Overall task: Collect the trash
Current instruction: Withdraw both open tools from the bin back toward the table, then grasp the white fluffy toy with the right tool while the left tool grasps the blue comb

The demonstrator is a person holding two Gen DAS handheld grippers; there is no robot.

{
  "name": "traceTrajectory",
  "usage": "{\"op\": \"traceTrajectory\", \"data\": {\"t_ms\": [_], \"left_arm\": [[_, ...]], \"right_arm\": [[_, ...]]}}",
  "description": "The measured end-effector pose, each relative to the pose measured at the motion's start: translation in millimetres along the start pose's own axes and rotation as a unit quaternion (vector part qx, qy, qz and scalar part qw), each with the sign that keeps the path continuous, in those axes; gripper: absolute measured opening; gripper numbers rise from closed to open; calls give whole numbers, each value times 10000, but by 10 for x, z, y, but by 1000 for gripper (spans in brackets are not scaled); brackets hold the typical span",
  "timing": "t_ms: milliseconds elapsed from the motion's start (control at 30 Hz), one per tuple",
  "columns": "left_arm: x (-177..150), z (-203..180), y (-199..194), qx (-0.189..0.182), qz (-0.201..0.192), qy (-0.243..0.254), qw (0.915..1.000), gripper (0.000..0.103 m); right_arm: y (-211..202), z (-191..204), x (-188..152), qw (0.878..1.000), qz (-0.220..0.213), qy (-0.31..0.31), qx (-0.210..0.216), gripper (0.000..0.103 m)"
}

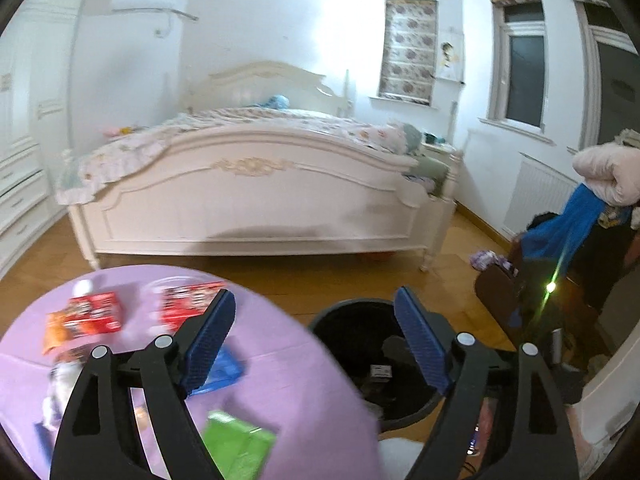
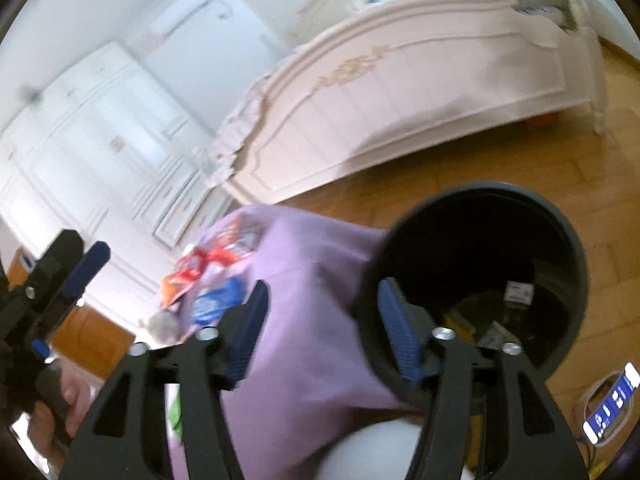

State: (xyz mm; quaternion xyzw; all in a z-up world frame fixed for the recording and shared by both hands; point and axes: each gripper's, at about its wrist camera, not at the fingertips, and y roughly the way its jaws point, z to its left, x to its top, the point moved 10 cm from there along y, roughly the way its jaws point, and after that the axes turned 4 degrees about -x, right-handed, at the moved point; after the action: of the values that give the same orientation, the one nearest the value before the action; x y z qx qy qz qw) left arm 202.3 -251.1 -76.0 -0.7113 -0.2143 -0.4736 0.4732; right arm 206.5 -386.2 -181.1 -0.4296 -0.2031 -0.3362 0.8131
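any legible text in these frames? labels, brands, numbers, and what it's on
None can be read.
Two red boxes on the purple table: printed graphics, blurred.
Blue packet: white print, blurred.
Orange packet: blurred.
White label inside the black bin: too small.
Phone screen on the floor: white icons, too small.

The left gripper (image 1: 316,332) has its jaws spread wide with nothing between the blue ribbed pads (image 1: 208,340). The right gripper (image 2: 324,324) is likewise wide apart and empty, its blue pads (image 2: 400,332) angled outward. In the right wrist view, the left gripper (image 2: 72,276) appears at the left edge, with the person's left hand (image 2: 60,404) wrapped around its handle.
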Motion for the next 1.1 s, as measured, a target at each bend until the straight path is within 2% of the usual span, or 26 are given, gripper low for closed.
{"op": "traceTrajectory", "data": {"t_ms": [133,267,400,500,600,667,733,833,967,1100], "left_arm": [[-129,483,-281,341,-28,-321,9989,81],[-405,1073,-569,783,44,-755,9941,81],[-761,1710,-815,1357,227,-1210,9831,81],[-1101,2166,-950,1765,503,-1545,9708,81],[-1401,2448,-1033,1963,831,-1734,9615,80],[-1538,2539,-1040,1999,1014,-1793,9579,75],[-1670,2610,-1022,1968,1187,-1895,9546,64],[-1755,2660,-980,1814,1347,-2125,9507,54],[-1872,2677,-993,1733,1494,-2245,9472,52],[-1912,2700,-1042,1653,1490,-2339,9465,45]], "right_arm": [[144,566,-73,9985,202,-471,176,68],[371,1135,-235,9935,483,-969,340,68],[590,1590,-442,9862,768,-1382,482,68],[748,1864,-579,9804,969,-1630,539,68],[885,2055,-690,9744,1133,-1864,535,68],[1005,2235,-760,9683,1235,-2108,518,68],[1133,2373,-821,9621,1329,-2331,493,68],[1292,2514,-915,9538,1486,-2569,463,68],[1522,2645,-984,9454,1644,-2795,342,68],[1722,2730,-1058,9360,1817,-3009,183,68]]}}
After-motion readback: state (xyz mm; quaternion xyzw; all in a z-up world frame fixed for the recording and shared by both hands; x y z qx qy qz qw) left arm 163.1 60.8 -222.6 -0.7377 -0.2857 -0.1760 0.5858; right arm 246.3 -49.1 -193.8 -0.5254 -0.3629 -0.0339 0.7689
